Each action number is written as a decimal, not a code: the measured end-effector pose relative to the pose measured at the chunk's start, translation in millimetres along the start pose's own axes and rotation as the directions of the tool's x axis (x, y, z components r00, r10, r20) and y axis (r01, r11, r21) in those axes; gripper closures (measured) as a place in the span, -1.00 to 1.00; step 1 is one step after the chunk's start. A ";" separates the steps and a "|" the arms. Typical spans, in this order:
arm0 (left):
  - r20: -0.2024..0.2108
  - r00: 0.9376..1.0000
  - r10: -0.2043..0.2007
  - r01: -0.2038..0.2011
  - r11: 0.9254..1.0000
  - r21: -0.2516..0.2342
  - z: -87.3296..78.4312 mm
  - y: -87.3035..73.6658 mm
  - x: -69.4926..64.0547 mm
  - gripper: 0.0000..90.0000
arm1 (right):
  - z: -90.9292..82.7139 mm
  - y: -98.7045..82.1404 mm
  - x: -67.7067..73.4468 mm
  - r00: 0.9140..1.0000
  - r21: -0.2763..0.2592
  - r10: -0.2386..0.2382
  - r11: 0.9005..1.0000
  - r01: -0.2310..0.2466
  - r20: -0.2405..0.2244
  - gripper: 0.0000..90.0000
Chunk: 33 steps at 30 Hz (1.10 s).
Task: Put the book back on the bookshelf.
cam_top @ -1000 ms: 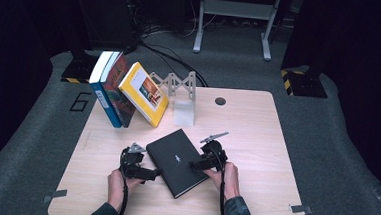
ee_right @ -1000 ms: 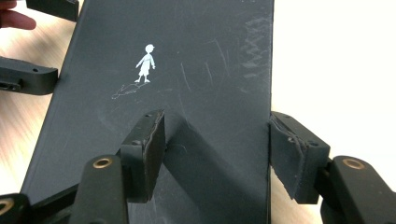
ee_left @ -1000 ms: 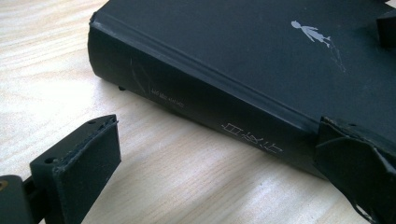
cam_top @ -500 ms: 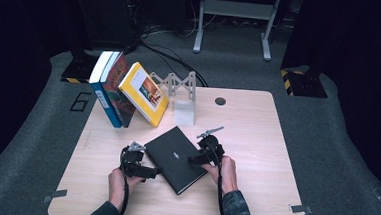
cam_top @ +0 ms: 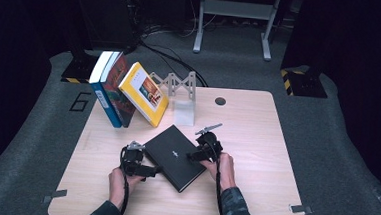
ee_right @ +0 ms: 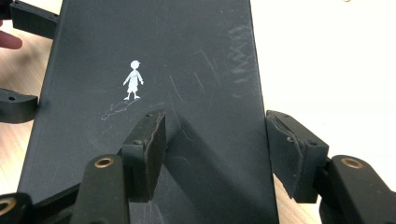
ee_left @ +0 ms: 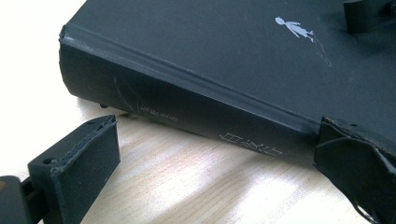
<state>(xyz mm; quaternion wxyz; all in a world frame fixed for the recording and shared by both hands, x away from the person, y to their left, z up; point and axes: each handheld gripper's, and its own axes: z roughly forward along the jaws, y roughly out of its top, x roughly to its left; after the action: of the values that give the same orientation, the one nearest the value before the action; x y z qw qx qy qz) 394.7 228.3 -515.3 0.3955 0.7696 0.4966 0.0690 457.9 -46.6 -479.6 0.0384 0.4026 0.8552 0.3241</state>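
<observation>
The black book (cam_top: 174, 157) lies flat on the pale wooden worktop (cam_top: 257, 136), near its front edge and turned at a slant, in front of the three books (cam_top: 124, 91) that lean against a grey metal rack (cam_top: 177, 86) at the back. Over the last second little has changed: the book sits a touch further from the person than a second ago, and the right hand-held gripper (cam_top: 202, 149) has crept slightly along the book's right side, while the left hand-held gripper (cam_top: 144, 169) has kept its place at the spine side. That reads as the two hands squaring up on the book, most likely before lifting it or standing it up with the others; the lift itself is not yet begun. In the right gripper view the right hand-held gripper (ee_right: 212, 154) is parted about halfway, one jaw resting over the cover and the other hanging off the book's edge, with no squeeze on anything. In the left gripper view the left hand-held gripper (ee_left: 219, 172) is wide apart, one jaw low on the worktop, the other up at the book's corner; it holds nothing. The cover carries a small silver figure of a child (ee_right: 133, 79) with a long shadow; the spine has faint silver lettering (ee_left: 250, 145), too small and worn to read.
</observation>
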 end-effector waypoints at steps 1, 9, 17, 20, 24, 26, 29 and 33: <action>0.007 1.000 0.007 -0.007 1.000 0.007 -0.5 0.5 1.6 -0.99 | 0.1 -1.2 0.0 1.000 -0.013 -0.012 1.000 0.012 0.003 -0.12; 0.021 0.996 -0.083 0.084 0.994 -0.068 -13.6 13.0 21.6 -0.98 | -10.5 -11.9 14.3 0.998 -0.073 -0.004 0.997 0.008 0.055 -0.45; 0.015 0.992 -0.124 0.125 0.985 -0.117 -14.9 32.6 36.1 -0.94 | -28.1 -29.3 27.5 0.997 -0.078 -0.033 0.996 0.039 0.075 -0.06; 0.002 0.991 -0.133 0.132 0.983 -0.126 -11.6 36.2 38.7 -0.93 | -30.5 -35.2 32.2 0.996 -0.087 -0.034 0.995 0.041 0.082 0.01; -0.017 0.991 -0.131 0.128 0.985 -0.118 -5.8 38.1 42.4 -0.93 | -31.8 -41.3 40.3 0.995 -0.094 -0.040 0.994 0.049 0.096 0.08; -0.018 0.990 -0.137 0.134 0.984 -0.117 -4.6 38.4 43.7 -0.93 | -32.8 -43.9 41.3 0.994 -0.105 -0.051 0.993 0.061 0.093 0.14; -0.019 0.990 -0.137 0.134 0.984 -0.114 -2.7 40.6 45.0 -0.89 | -33.0 -48.4 42.7 0.994 -0.103 -0.053 0.993 0.062 0.095 0.31; -0.022 0.991 -0.135 0.132 0.984 -0.118 -1.7 47.4 45.6 -0.85 | -31.3 -50.9 47.9 0.990 -0.102 -0.049 0.993 0.062 0.130 0.56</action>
<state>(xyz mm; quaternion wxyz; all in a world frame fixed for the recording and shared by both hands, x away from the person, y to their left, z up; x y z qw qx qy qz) 450.2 257.4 -495.2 0.4358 0.7092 0.5479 0.0826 381.7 -52.5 -475.5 0.1232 0.3960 0.8435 0.3413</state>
